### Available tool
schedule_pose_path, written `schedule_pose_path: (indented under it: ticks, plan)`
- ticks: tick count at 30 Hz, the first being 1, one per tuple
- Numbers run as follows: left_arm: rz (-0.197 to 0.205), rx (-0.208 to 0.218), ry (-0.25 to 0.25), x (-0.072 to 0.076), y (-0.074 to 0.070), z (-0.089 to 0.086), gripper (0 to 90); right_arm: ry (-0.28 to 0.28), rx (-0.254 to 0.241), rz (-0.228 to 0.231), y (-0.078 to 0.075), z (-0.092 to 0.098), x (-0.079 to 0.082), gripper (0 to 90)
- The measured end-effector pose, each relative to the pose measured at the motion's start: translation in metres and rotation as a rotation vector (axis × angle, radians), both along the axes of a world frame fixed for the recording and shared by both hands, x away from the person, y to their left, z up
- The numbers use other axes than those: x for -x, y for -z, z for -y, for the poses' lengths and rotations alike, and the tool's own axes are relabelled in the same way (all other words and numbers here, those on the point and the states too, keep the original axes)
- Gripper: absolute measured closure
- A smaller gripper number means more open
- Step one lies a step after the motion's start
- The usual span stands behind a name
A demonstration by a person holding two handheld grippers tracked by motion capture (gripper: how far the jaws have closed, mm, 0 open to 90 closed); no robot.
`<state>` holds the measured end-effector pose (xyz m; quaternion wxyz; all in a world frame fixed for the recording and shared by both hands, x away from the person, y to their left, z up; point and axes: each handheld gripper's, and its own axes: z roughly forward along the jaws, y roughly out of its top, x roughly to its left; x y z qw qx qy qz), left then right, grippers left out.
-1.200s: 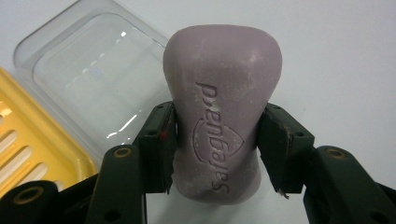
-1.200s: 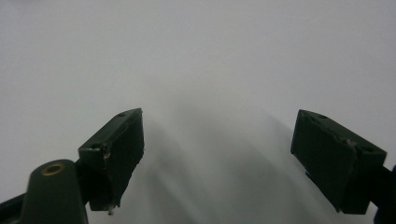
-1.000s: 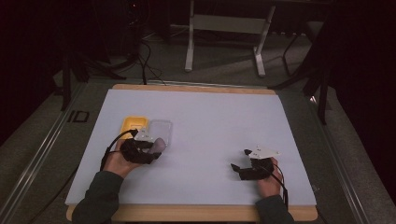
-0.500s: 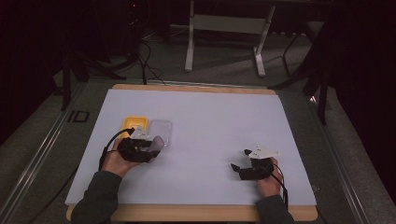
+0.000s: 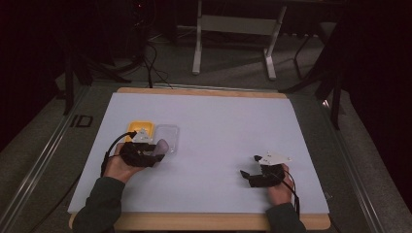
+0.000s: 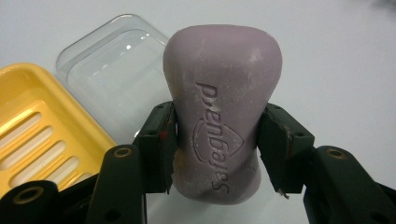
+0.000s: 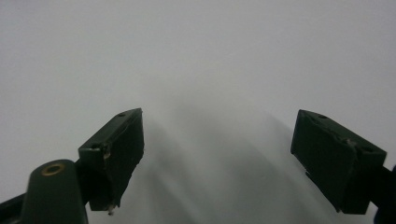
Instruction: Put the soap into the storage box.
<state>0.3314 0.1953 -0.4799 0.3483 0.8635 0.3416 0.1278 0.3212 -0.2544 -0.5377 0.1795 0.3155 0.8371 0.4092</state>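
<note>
In the high view, two grippers rest on one white table [image 5: 218,121]: the left gripper [image 5: 158,154] beside one yellow tray [image 5: 141,128] and one clear lid [image 5: 167,135], the right gripper [image 5: 245,174] well apart.

In the left gripper view, both jaws clamp one purple soap bar [image 6: 224,112].

In the right gripper view, the jaws stand spread apart above bare table.

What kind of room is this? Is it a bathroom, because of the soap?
Probably a lab or workshop, not a bathroom: a white-topped table, cables on the floor, and a metal stand behind it in a dark room.
</note>
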Motion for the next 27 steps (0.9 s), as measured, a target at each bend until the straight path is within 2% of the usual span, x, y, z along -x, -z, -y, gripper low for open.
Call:
schedule_pose_path:
  ticks: [21,27]
  plan:
    - [0.029,0.021,-0.062,-0.0031,-0.0072,-0.0072,50.0,0.001,0.001,0.000,0.0000,0.0000,0.0001,16.8]
    - [0.026,0.024,-0.077,-0.0043,-0.0078,-0.0087,50.1,0.000,0.001,-0.001,0.0000,0.0000,0.0000,16.8]
